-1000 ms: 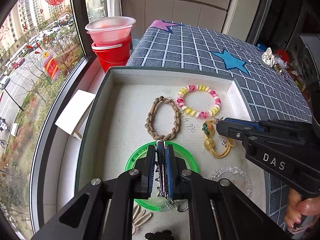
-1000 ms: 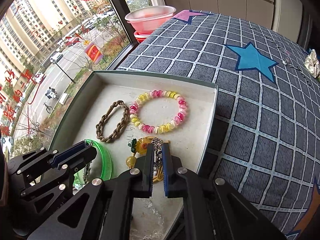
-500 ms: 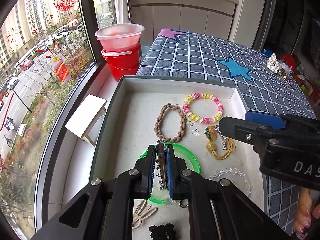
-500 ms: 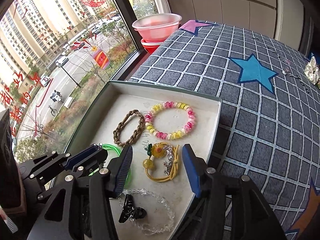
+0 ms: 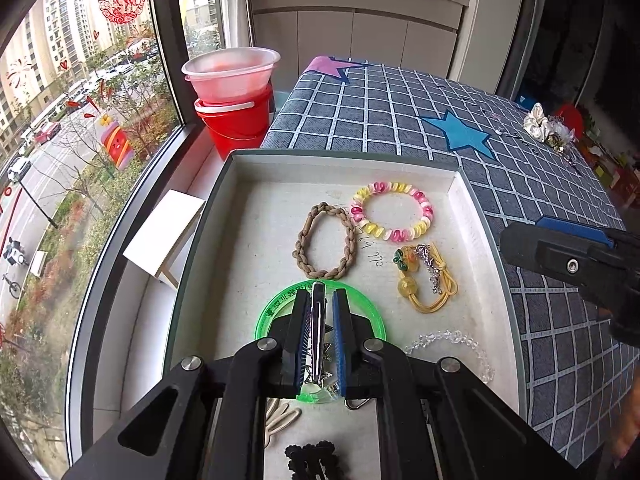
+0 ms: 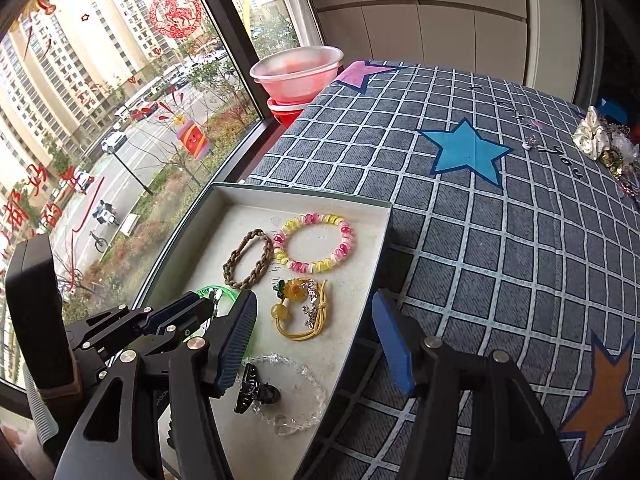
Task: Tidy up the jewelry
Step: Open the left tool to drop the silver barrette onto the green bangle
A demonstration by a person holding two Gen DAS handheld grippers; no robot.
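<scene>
Jewelry lay in the grey tray (image 5: 224,184) on the checked cloth (image 6: 500,240), above which the right gripper (image 6: 316,344) was held level with jaws wide apart and empty, while the left gripper (image 5: 319,332) pointed forward, clamped on a silver hair clip (image 5: 318,320) over the green bangle (image 5: 276,304).

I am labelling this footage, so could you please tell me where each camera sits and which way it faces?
Left wrist: on the left gripper, looking along its fingers, shut on a silver hair clip, down into the tray; the right gripper shows at right.
Right wrist: on the right gripper, fingers open, facing tray and checked cloth; the left gripper shows lower left.
Shared: tray, pink-yellow bracelet.
</scene>
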